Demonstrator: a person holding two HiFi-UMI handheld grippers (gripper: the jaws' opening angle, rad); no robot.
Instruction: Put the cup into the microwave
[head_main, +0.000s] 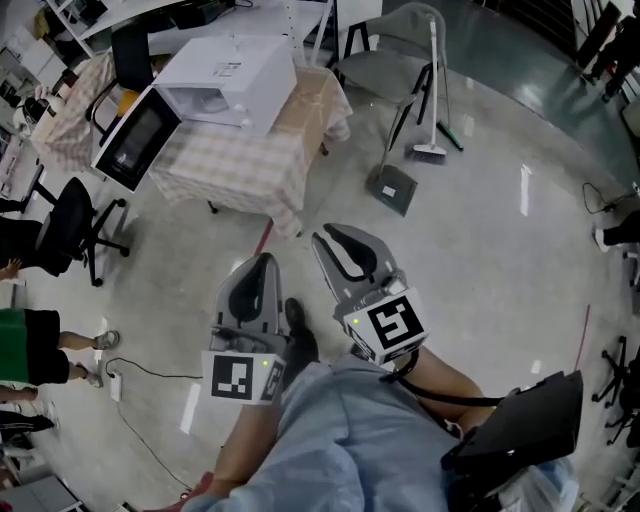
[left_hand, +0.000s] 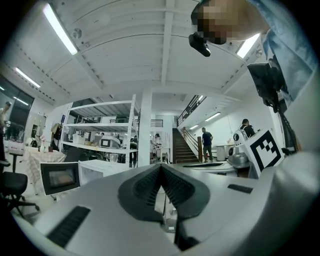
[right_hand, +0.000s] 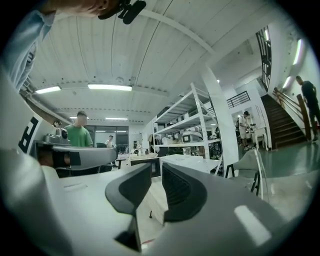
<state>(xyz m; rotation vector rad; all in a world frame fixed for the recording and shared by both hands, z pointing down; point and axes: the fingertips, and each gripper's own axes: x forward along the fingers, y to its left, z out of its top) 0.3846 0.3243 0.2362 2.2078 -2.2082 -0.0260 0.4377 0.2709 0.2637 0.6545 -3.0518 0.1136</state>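
White microwave (head_main: 225, 80) sits well ahead of both sets of jaws, door open, with what looks like a clear cup (right_hand: 185, 151) standing on top. Left gripper (left_hand: 161, 166) is pinched closed, right gripper (right_hand: 156, 168) barely cracked, nothing between. I'd spread one wide before reaching the cup

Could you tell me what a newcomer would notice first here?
A white microwave, door swung open, sits on a checked-cloth table at the head view's upper left. In the foreground two empty grippers point toward it: the left gripper with jaws together, the right gripper with jaws slightly apart.
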